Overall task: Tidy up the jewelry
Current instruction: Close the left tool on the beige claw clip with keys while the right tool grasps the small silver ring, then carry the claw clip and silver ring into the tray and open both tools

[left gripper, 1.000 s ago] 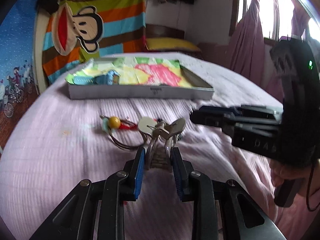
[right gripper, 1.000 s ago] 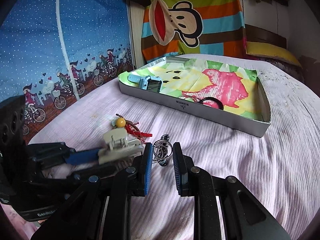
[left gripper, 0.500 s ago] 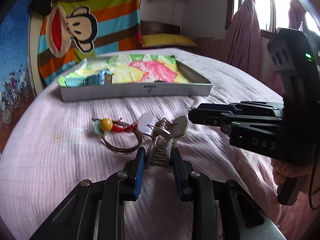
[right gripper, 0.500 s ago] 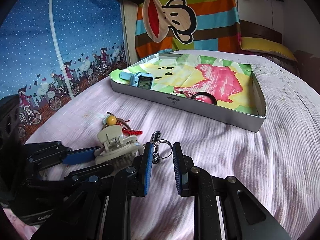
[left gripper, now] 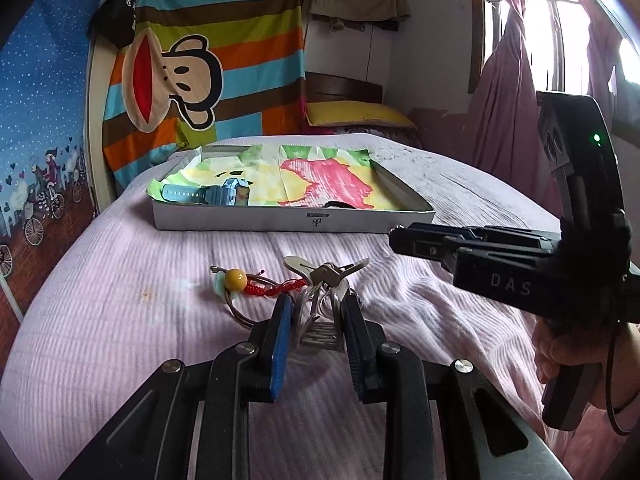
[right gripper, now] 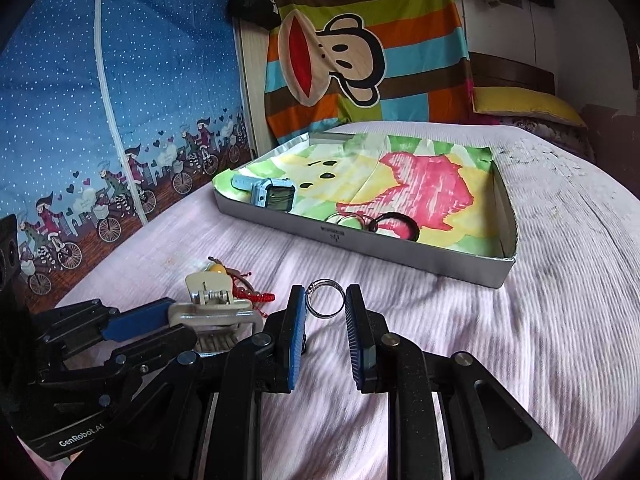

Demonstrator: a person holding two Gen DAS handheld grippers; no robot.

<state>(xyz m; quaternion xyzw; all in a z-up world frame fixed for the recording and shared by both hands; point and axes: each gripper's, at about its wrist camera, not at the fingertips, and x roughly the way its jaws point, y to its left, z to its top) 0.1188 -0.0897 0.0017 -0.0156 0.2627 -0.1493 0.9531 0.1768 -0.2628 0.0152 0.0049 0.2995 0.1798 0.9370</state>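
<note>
Left gripper: your left gripper [left gripper: 316, 316], at the lower centre of the left wrist view, is clamped on the cream hair claw clip [left gripper: 320, 280], which sits between its blue pads.
Hair claw clip: in the right wrist view you see it at lower left [right gripper: 212, 300], held by the left gripper [right gripper: 160, 320] that comes in from the left edge.
Right gripper: your right gripper [right gripper: 326, 312], lower centre of the right wrist view, has the silver ring [right gripper: 325, 298] between its pads; the ring touches the left pad, and you cannot tell whether the right pad touches it, so its grip cannot be judged.
Right gripper, other view: it reaches in from the right edge of the left wrist view [left gripper: 400, 236], a hand [left gripper: 568, 356] wrapped around its handle at lower right.
Bead bracelet: the cord with a yellow bead and red knotting [left gripper: 248, 284] lies on the pink bedspread [left gripper: 120, 320], just left of the clip, centre of the frame.
Tray: the shallow grey box [right gripper: 400, 252] lined with colourful paper sits on the bed in the upper middle of the right wrist view.
Tray contents: a blue watch [right gripper: 268, 192] lies at its left end, and a black hair tie [right gripper: 396, 226] with thin rings beside it lies near the front wall.
</note>
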